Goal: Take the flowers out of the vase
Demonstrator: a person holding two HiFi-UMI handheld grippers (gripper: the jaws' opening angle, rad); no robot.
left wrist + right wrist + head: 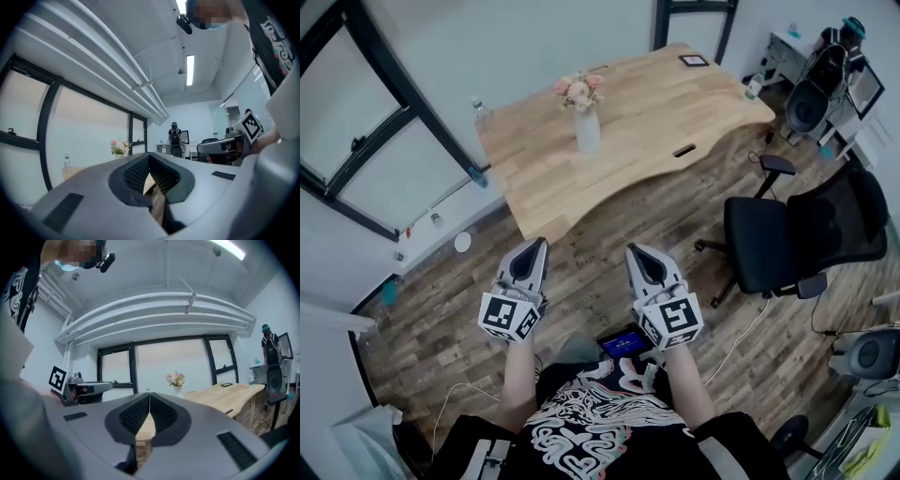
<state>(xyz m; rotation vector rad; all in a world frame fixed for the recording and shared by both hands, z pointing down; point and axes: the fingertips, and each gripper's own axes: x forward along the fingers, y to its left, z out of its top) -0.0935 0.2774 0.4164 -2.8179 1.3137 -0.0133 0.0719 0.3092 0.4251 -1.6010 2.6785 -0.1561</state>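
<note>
Our left gripper (532, 247) and right gripper (637, 251) are pinched closed and empty, well short of the desk (675, 103). The flowers (578, 91) stand in the vase (587, 132) on it; a sideways tug could tip the vase.

A: Entry one, what is listed?

B: Flowers (579, 91): a small bunch of pink and pale blooms with some green. They are kept upright, with the stems set in the vase.

A: Entry two?

B: Vase (588, 131): white, narrow, stood upright. It is placed on the light wooden table (656, 103), in the left half as seen from the head view, in from the edges. The blooms are spread just above its mouth.
</note>
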